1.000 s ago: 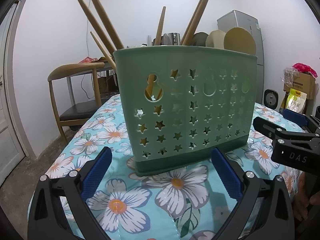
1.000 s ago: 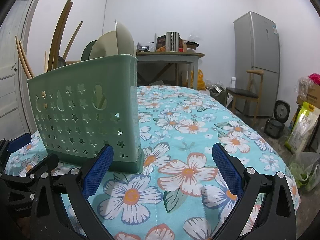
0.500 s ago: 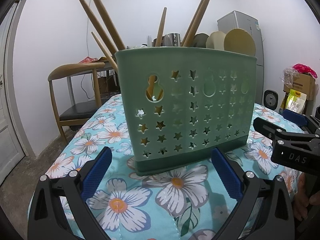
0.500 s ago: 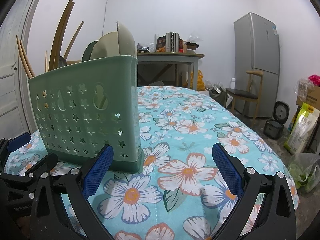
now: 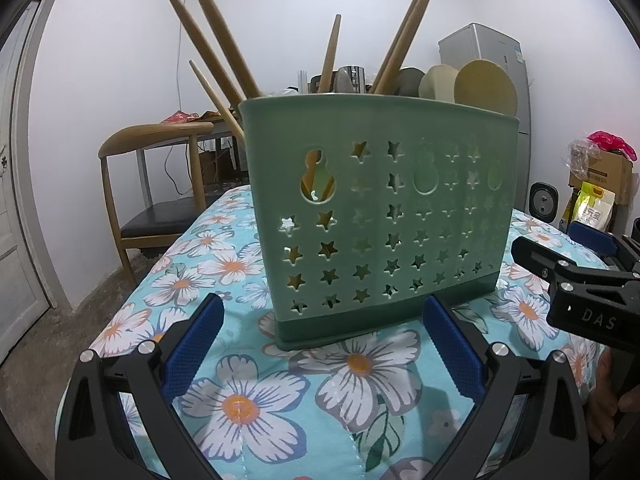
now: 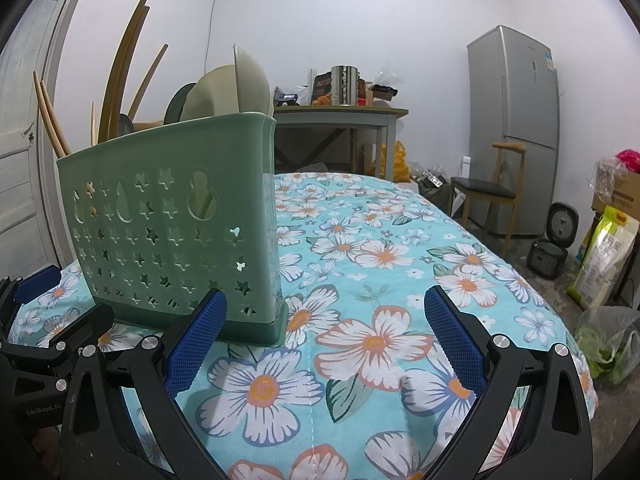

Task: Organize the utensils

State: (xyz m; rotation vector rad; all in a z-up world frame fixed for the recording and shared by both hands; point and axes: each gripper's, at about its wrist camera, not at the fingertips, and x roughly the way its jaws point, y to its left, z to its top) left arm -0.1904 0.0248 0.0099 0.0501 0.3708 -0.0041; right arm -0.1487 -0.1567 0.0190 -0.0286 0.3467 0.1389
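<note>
A green plastic utensil holder with star-shaped holes stands upright on the floral tablecloth. Wooden handles and round spoon heads stick out of its top. My left gripper is open just in front of the holder, with nothing between its blue pads. In the right wrist view the same holder sits at the left, spoon heads showing above its rim. My right gripper is open and empty over the cloth, its left pad near the holder's corner.
A wooden chair stands left of the table. A grey side table with a metal can, a fridge, a second chair, a rice cooker and bags fill the room's far and right sides.
The holder sits slightly further right and a little nearer in the left wrist view. Both grippers stay open and have barely shifted.
</note>
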